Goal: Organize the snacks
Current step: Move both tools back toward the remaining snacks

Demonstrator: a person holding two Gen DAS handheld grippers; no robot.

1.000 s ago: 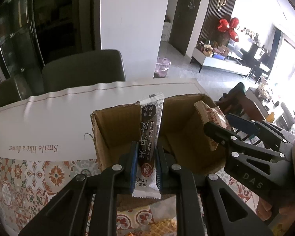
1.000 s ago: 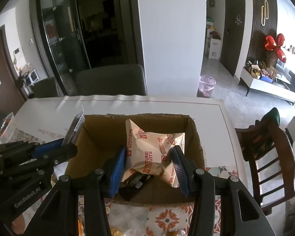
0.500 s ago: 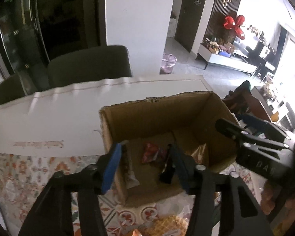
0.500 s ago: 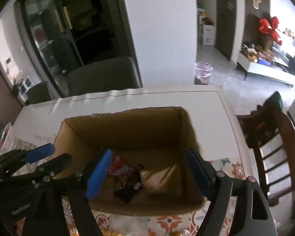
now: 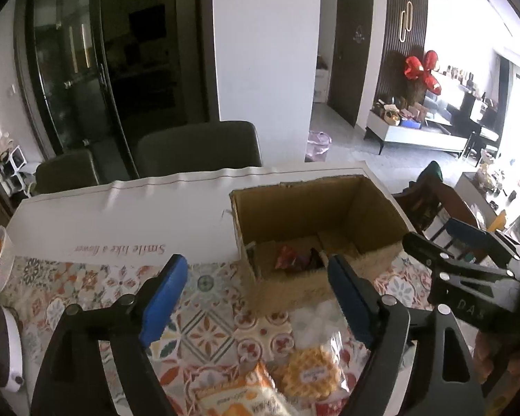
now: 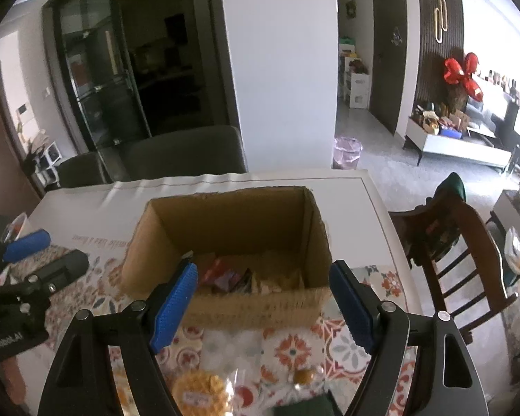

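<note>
Both your snacks now lie in the open brown cardboard box (image 5: 315, 228) (probably flat); left hand-held gripper (image 5: 256, 298) opening empty, right hand-held gripper (image 6: 263, 303) released, the near round yellow waffle packet (image 5: 310, 372) next.

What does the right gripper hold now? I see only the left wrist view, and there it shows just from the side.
Observer: Nothing. In its own view, the right gripper stands open, with no snack between its pads.
Operator: And what lies in the cardboard box, low behind its near wall?
Observer: Beside the red wrappers, pale yellowish packets lie toward the box's right side.
</note>
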